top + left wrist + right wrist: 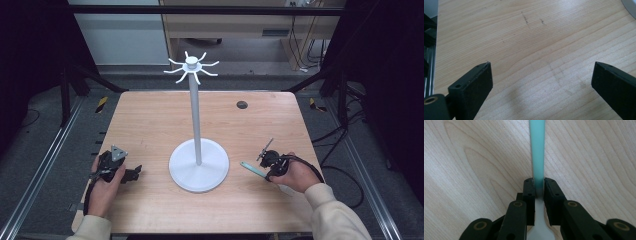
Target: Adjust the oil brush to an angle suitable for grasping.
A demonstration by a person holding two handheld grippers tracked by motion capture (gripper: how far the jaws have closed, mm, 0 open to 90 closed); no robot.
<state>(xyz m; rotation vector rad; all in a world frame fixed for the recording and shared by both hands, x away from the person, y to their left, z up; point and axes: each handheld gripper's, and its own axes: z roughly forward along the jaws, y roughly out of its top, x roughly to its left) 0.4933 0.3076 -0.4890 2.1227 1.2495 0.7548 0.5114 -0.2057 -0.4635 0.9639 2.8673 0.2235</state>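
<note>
between closed right gripper (pixel 539 185) jaws: flat, smooth teal handle (pixel 537 150).

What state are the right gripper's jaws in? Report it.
Shut on the teal utensil. In the right gripper view, the right gripper has both jaws pressed against its thin handle, with no gap, above the table.

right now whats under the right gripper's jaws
The right gripper is shut on a utensil with a teal handle and white end. Bare wooden table lies beneath. The jaws cover the part they pinch.
</note>
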